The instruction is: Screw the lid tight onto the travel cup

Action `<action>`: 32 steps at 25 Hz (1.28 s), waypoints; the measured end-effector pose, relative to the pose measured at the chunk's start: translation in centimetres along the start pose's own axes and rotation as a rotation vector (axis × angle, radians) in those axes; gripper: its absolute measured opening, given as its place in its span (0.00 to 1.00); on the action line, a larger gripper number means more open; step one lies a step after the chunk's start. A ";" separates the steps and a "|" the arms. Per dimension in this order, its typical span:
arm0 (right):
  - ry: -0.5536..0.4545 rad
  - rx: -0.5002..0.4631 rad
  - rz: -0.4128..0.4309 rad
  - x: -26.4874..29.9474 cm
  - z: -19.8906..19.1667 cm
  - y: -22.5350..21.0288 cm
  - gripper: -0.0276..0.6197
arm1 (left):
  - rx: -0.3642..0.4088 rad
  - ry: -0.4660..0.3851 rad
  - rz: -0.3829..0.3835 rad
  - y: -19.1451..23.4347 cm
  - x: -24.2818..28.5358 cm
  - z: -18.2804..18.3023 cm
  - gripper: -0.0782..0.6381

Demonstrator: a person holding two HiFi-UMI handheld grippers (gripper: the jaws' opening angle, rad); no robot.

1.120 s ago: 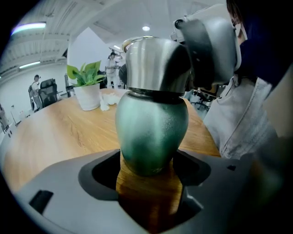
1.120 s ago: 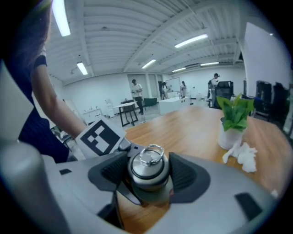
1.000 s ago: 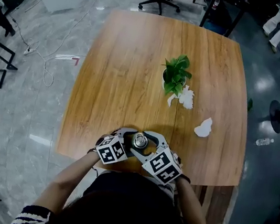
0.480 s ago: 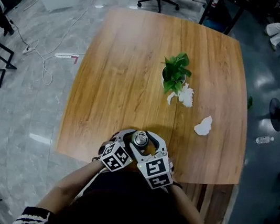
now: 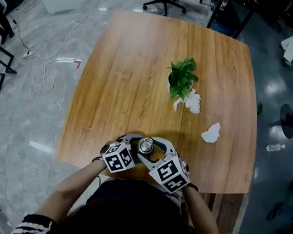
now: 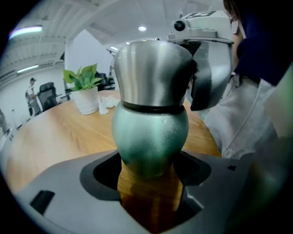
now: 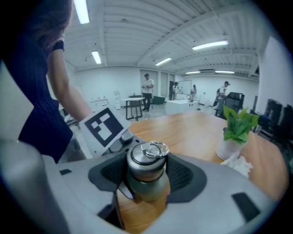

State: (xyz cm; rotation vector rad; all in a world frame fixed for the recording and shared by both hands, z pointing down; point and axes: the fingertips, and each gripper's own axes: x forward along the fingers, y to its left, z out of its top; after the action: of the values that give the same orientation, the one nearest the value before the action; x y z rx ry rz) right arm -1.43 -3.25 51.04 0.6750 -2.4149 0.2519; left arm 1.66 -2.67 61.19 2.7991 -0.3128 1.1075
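Right gripper (image 7: 146,176) swung outward since before, jaws clamped on ringed steel lid (image 7: 147,157) of bulbous silver travel cup (image 6: 151,137), left gripper (image 6: 149,170) jaws clamped round its body, at near edge of brown wooden table (image 5: 130,83), potted green plant (image 5: 182,78) beyond, grey office floor (image 5: 22,93)

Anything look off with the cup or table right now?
The travel cup stands upright, left tool on its body, right tool on the lid. Only oddity: crumpled white scraps on the table, one against the potted plant, one lying apart.
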 end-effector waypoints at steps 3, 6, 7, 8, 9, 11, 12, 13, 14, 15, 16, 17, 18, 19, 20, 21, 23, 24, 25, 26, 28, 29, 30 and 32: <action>-0.030 0.136 -0.158 -0.3 -0.3 -0.9 0.45 | -0.126 -0.011 0.147 0.5 0.2 0.2 0.61; -0.034 0.156 -0.169 -0.2 -0.6 -1.0 0.45 | -0.145 -0.015 0.177 0.6 0.3 0.1 0.61; -0.018 0.146 -0.122 -0.1 -0.7 -0.8 0.45 | -0.126 -0.016 0.150 0.5 0.4 0.1 0.61; 0.006 0.131 -0.058 0.0 -0.8 -0.5 0.45 | -0.093 -0.014 0.110 0.4 0.4 0.1 0.61; 0.031 0.107 0.009 0.0 -0.8 -0.1 0.45 | -0.052 -0.009 0.062 0.1 0.4 0.1 0.61; 0.062 0.033 0.110 -0.1 -0.6 0.2 0.45 | 0.038 0.005 -0.036 -0.2 0.5 0.1 0.61; 0.066 -0.004 0.136 -0.1 -0.5 0.3 0.45 | 0.073 0.014 -0.075 -0.3 0.5 0.1 0.61; 0.061 -0.032 0.149 0.0 -0.4 0.3 0.45 | 0.097 0.023 -0.101 -0.4 0.4 0.1 0.61; 0.049 -0.044 0.151 0.0 -0.3 0.3 0.45 | 0.107 0.030 -0.112 -0.5 0.4 0.1 0.61; 0.030 -0.036 0.139 0.0 -0.2 0.3 0.45 | 0.103 0.031 -0.108 -0.5 0.4 0.1 0.61; 0.007 -0.006 0.112 -0.1 -0.1 0.2 0.45 | 0.087 0.026 -0.090 -0.5 0.4 0.1 0.61; -0.017 0.041 0.072 -0.1 0.0 0.0 0.45 | 0.063 0.016 -0.062 -0.4 0.4 0.2 0.61; -0.039 0.098 0.022 -0.2 0.0 -0.2 0.45 | 0.034 0.005 -0.026 -0.3 0.4 0.2 0.61; -0.056 0.154 -0.032 -0.3 0.0 -0.5 0.45 | 0.004 -0.004 0.013 -0.2 0.4 0.3 0.61; -0.067 0.199 -0.087 -0.3 -0.1 -0.7 0.45 | -0.029 -0.011 0.051 -0.1 0.4 0.3 0.61; -0.072 0.229 -0.133 -0.4 -0.1 -0.8 0.45 | -0.062 -0.018 0.087 -0.1 0.4 0.3 0.61; -0.069 0.246 -0.172 -0.3 -0.2 -0.9 0.45 | -0.114 -0.029 0.140 0.0 0.4 0.2 0.61; -0.064 0.245 -0.157 -0.2 -0.2 -0.9 0.45 | -0.124 -0.031 0.146 0.1 0.4 0.2 0.61; -0.056 0.241 -0.122 0.0 -0.2 -0.8 0.45 | -0.123 -0.030 0.137 0.2 0.4 0.1 0.61; -0.043 0.230 -0.075 0.1 -0.3 -0.6 0.45 | -0.110 -0.027 0.113 0.1 0.5 0.0 0.61; -0.002 0.160 0.023 0.1 -0.6 -0.1 0.46 | -0.055 -0.014 0.040 -0.2 0.5 -0.1 0.61; 0.018 0.109 0.063 0.1 -0.7 0.1 0.46 | -0.019 -0.006 -0.001 -0.3 0.5 -0.2 0.61; 0.030 0.057 0.095 0.1 -0.6 0.2 0.46 | 0.016 0.003 -0.041 -0.4 0.4 -0.3 0.61; 0.031 -0.030 0.136 0.2 -0.2 0.4 0.45 | 0.076 0.019 -0.102 -0.4 0.4 -0.3 0.61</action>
State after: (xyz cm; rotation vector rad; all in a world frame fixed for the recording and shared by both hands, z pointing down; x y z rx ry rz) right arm -1.61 -2.92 51.32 0.4898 -2.4330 0.2788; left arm 1.80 -2.27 61.64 2.8324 -0.1262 1.1453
